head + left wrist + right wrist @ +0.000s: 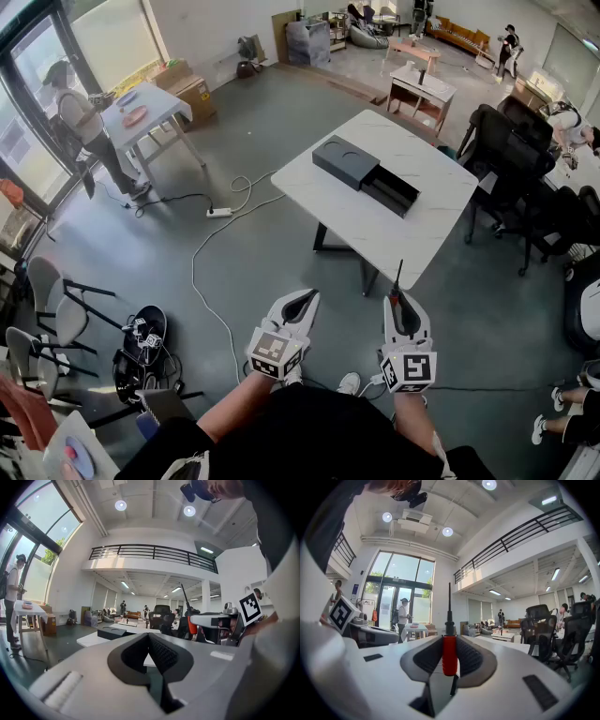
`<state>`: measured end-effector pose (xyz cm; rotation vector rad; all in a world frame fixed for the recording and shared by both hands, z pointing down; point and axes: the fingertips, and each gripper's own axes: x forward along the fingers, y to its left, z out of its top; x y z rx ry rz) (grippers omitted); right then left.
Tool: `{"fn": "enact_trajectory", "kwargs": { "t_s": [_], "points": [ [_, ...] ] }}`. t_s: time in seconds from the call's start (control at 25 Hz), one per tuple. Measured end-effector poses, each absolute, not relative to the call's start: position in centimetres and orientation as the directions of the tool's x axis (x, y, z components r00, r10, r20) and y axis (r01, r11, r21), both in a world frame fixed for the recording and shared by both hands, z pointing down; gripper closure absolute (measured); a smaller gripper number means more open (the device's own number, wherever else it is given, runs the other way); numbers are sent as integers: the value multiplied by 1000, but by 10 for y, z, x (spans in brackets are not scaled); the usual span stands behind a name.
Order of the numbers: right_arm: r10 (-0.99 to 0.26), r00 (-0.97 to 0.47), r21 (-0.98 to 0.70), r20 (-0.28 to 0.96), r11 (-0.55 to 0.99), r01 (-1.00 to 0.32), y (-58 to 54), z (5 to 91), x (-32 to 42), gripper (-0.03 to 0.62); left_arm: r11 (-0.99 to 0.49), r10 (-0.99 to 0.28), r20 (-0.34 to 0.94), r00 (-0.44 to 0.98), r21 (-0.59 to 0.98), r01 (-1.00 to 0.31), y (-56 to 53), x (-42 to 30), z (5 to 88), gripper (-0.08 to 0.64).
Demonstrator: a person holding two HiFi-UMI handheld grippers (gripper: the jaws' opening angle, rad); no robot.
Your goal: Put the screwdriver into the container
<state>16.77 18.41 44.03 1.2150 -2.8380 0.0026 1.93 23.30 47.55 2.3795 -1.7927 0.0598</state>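
A screwdriver (397, 279) with a red handle and a thin black shaft stands upright between the pads of my right gripper (398, 300), which is shut on the handle. In the right gripper view the red handle (449, 654) sits pinched in the middle of the jaws and the shaft points up. My left gripper (306, 297) is beside it to the left, shut with nothing in it (149, 638). The container (366, 174), a flat black box with its drawer pulled out to the right, lies on the white table (436, 230) well ahead of both grippers.
Black office chairs (511, 164) crowd the table's right side. A white cable and power strip (219, 212) lie on the grey floor to the left. A person stands at a small white table (150, 112) at far left. Folding chairs (56, 319) stand at lower left.
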Motion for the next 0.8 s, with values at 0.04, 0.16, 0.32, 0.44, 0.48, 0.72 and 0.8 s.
{"fn": "enact_trajectory", "kwargs": {
  "t_s": [0.04, 0.16, 0.32, 0.44, 0.48, 0.72, 0.8],
  "points": [
    [-722, -690, 20, 52, 691, -722, 185, 441, 167, 502, -269, -952, 120, 282, 113, -957, 234, 18, 473, 551],
    [-718, -694, 24, 53, 695, -718, 187, 442, 162, 502, -271, -954, 99, 284, 123, -955, 235, 16, 467, 551],
    [-713, -699, 28, 58, 701, -713, 192, 445, 152, 502, -277, -952, 101, 288, 115, -954, 237, 9, 467, 551],
    [-716, -697, 28, 53, 698, -715, 196, 444, 143, 502, -288, -949, 96, 301, 124, -949, 240, 2, 466, 551],
    [-719, -693, 24, 49, 695, -719, 196, 443, 140, 502, -292, -948, 94, 304, 126, -948, 241, -1, 465, 551],
    [-754, -657, -21, 21, 656, -754, 199, 437, 123, 501, -308, -941, 117, 318, 92, -947, 244, -31, 470, 551],
    [-768, -640, -27, 17, 640, -768, 201, 438, 116, 502, -313, -938, 123, 323, 90, -945, 247, -43, 474, 551]
  ]
}}
